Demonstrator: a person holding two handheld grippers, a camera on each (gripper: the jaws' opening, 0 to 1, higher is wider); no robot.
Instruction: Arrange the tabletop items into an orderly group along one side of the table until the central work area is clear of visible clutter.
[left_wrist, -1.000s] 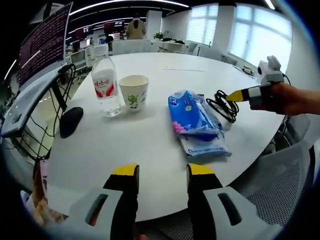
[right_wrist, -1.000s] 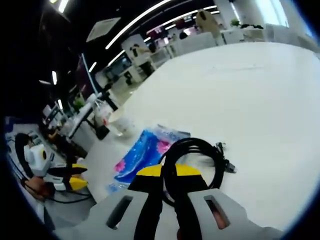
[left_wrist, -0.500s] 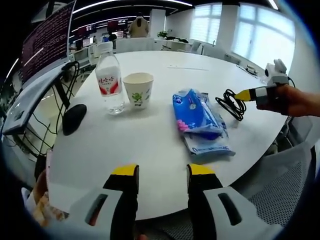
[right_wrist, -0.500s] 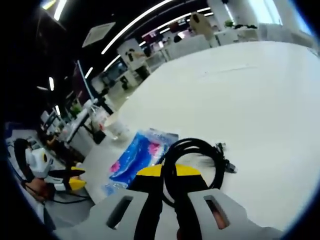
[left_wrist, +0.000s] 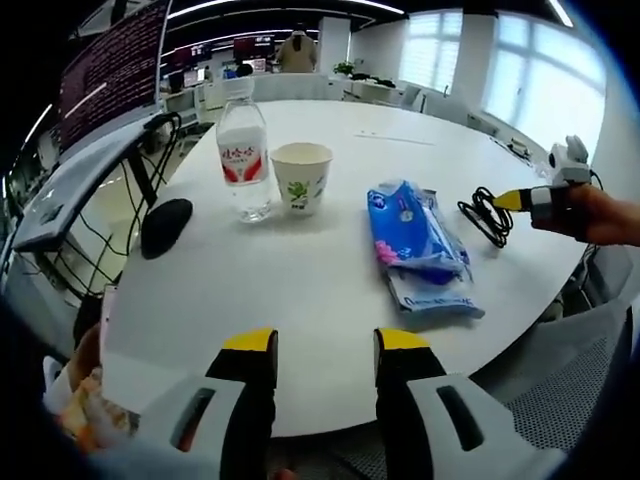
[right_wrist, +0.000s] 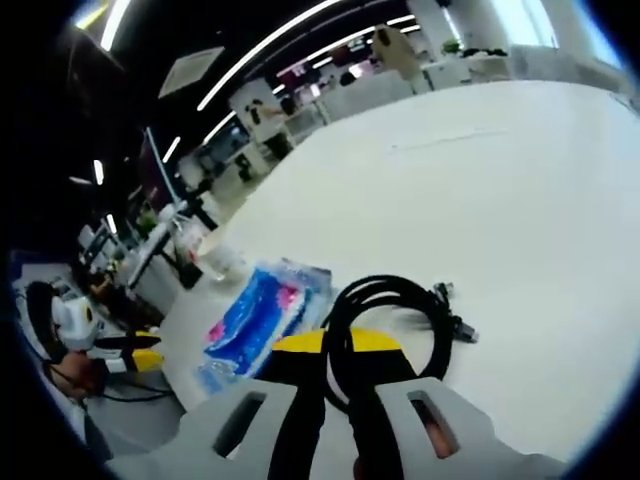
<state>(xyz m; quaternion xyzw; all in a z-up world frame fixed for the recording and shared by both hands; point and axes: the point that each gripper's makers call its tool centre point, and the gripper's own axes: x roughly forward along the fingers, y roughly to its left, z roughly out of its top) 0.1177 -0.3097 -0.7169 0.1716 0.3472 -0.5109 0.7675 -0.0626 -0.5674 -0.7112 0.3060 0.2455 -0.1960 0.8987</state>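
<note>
The coiled black cable (right_wrist: 392, 322) is pinched between the closed yellow-tipped jaws of the right gripper (right_wrist: 337, 345), with most of its loops lying on the round white table (right_wrist: 520, 190). Because only one strand appears to be clamped, the coil could be expected to unravel or trail if lifted quickly, and a dragging loop could snag the blue plastic tissue packs (right_wrist: 258, 310) lying just left of it. A slipped grip would likely leave the cable sprawled across the central area.

In the left gripper view, the cable (left_wrist: 486, 215) lies at the right edge of the table (left_wrist: 250, 300), right of the tissue packs (left_wrist: 415, 245). The left gripper (left_wrist: 325, 348) is held open and empty above the near edge, well apart from the cable. The clear water bottle with a red label (left_wrist: 244, 157) and white paper cup (left_wrist: 301, 177) stand side by side farther left, with a black computer mouse (left_wrist: 166, 222) beyond them.
</note>
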